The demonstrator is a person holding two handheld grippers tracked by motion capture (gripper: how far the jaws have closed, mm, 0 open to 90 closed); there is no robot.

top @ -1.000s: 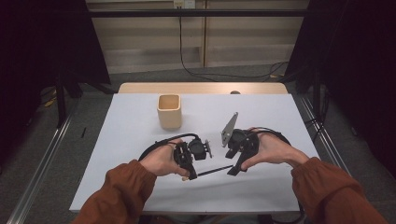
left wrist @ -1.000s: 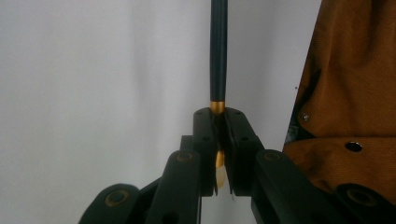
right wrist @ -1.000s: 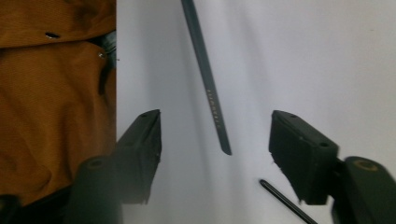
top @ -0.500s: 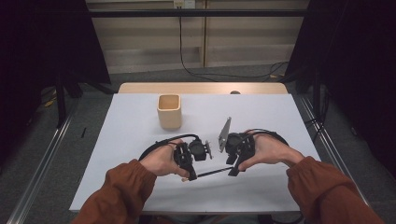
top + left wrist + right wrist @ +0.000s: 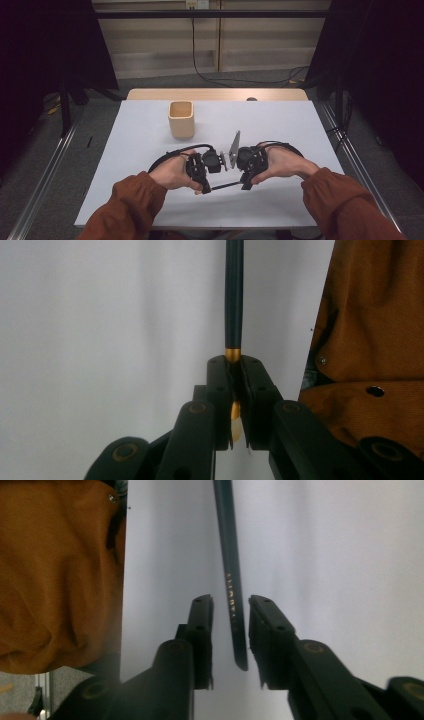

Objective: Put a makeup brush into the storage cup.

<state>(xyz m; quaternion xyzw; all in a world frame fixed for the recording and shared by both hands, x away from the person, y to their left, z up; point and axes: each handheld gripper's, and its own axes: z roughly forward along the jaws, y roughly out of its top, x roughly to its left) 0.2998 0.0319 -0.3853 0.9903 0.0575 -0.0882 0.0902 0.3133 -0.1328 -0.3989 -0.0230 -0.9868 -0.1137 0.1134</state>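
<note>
- Table, white-topped, fills the middle of the room under the high view, with a bare wooden strip along its 12 o'clock edge.
- Sleeves of rust-brown cloth come in from 6 o'clock, one on each forearm; the same cloth shows at 3 o'clock in the left gripper view and at 9 o'clock in the right gripper view.
- Left hand and right hand rest low on the table, close together near its middle, each wrapped around a black tool.
- Cup, tan and square-mouthed, stands upright at about 11 o'clock from the hands, well apart from them.
- Left gripper has its jaws pressed together, pinching the pen just below a gold band; the dark barrel runs straight on toward 12 o'clock over the white surface.
- Right gripper has its jaws spread, one on each side of the pen's free end, which lies in the gap touching neither that I can see.
- Pen in the high view is a thin dark line bridging the two grippers, just above the table at 6 o'clock of the hands.
</note>
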